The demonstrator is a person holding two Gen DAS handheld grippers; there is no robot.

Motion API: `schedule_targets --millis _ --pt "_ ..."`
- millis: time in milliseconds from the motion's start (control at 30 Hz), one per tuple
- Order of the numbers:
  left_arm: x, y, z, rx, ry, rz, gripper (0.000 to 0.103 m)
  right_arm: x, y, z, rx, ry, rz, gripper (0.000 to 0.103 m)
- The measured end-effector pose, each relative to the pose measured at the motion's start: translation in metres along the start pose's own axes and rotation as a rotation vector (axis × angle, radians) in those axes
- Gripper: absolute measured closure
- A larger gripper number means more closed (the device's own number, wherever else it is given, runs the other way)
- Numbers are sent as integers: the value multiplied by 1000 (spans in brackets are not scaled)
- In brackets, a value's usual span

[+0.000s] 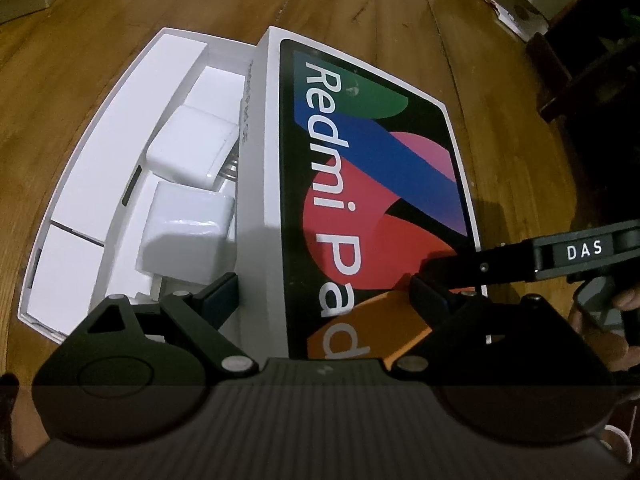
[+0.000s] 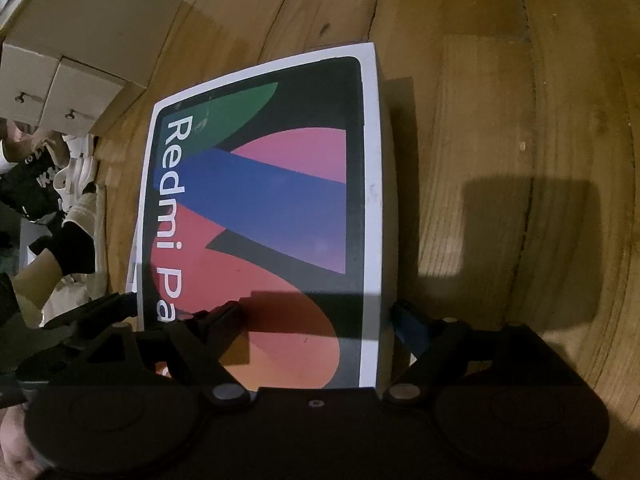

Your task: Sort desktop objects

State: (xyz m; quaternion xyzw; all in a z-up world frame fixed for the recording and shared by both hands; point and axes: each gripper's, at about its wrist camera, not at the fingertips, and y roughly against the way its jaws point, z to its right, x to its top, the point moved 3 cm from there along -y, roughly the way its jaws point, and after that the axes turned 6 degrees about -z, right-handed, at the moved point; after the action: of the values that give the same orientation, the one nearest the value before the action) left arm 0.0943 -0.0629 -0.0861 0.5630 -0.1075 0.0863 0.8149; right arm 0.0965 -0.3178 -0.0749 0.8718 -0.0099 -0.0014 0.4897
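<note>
A white box base (image 1: 108,152) lies on the wooden surface with two white chargers (image 1: 192,144) (image 1: 184,236) in its middle channel. The Redmi Pad lid (image 1: 360,184) sits over its right part, shifted to the right. My left gripper (image 1: 325,292) stands open astride the lid's near left edge, one finger inside the base and the other above the printed face. My right gripper (image 2: 316,316) is open astride the lid's (image 2: 260,200) near right edge, with its right finger beside the side wall. Its left finger (image 1: 460,264) reaches over the lid's face.
Light drawers or cartons (image 2: 80,60) and shoes (image 2: 76,176) lie beyond the surface's left side. Dark furniture (image 1: 592,60) stands at the far right. A hand (image 1: 600,320) holds the right gripper. Bare wood (image 2: 500,120) spreads right of the lid.
</note>
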Motion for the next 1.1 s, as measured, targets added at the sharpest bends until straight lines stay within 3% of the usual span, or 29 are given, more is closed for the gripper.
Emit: schedule_targets --millis 600,667,1100 --pt "-1 -4 4 -2 -30 11 10 2 1 0 -18 26 -4 8" --pt "-1 -3 3 -8 -29 13 11 4 3 -3 -21 27 -11 12" --pt "2 20 4 -37 -54 65 7 -9 35 -19 -4 100 -21 19"
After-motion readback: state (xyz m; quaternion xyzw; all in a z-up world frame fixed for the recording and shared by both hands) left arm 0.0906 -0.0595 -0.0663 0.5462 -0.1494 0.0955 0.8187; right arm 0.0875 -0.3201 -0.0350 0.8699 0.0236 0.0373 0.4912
